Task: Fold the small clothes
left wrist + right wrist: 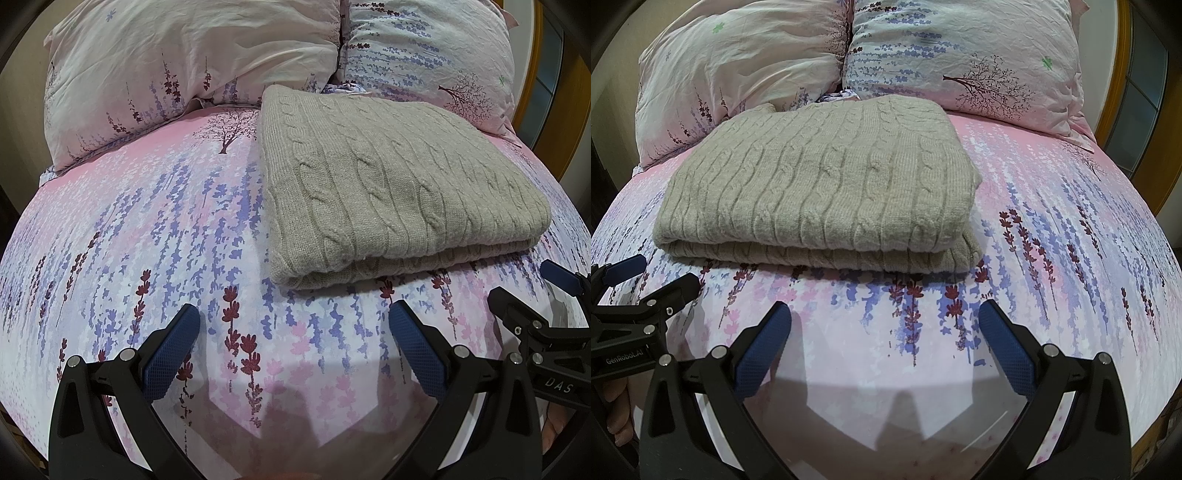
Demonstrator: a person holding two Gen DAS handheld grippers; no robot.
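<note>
Folded grey sweater (388, 184) lies on the bed (166, 221), just ahead of both grippers. Left gripper (293, 325) and right gripper (884, 325) hover spread wide, holding nothing (folding apparently complete). Any further fold calls for pinching the near edge.

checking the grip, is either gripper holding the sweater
No: the sweater lies folded on the bed, apart from both open grippers.

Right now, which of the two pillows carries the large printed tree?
The pillow on the right, behind the folded grey sweater. Its lower part shows a dark bare-branched tree; the left pillow shows only lavender sprigs there.
</note>
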